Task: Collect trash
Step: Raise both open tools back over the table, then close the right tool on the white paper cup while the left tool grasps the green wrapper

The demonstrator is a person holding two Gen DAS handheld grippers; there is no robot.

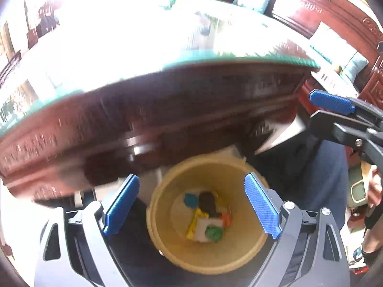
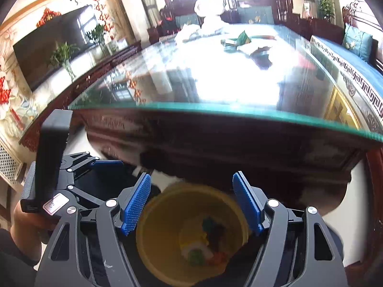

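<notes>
Both grippers hang over a yellow waste bin (image 1: 208, 215) that stands on the floor just in front of the dark wooden table's (image 2: 239, 138) near edge. The left gripper (image 1: 191, 205) has its blue pads spread wide with nothing between them but the view down into the bin, and the right gripper (image 2: 191, 205) is likewise well open and empty. At the bottom of the bin lie the collected scraps (image 1: 208, 217): crumpled green, teal, orange and yellow pieces, a dark brown one and a white one, all bunched together. Up on the glass tabletop (image 2: 215, 83), far from the near edge, more litter waits: green folded wrappers (image 2: 241, 39) and a heap of white crumpled paper or plastic (image 2: 203, 30), though glare washes out much of the surface and smaller bits could be hiding in it. The step in hand looks like going back to the table for the next piece. To do it well, each gripper should rise clear of the table's rim before reaching forward, since the bin sits partly tucked under that edge. Keep the jaws wide on approach, come down over a wrapper from above, and pinch its raised fold, not the flat part against the slippery glass. Working the two hands on separate pieces would keep them from crossing.
</notes>
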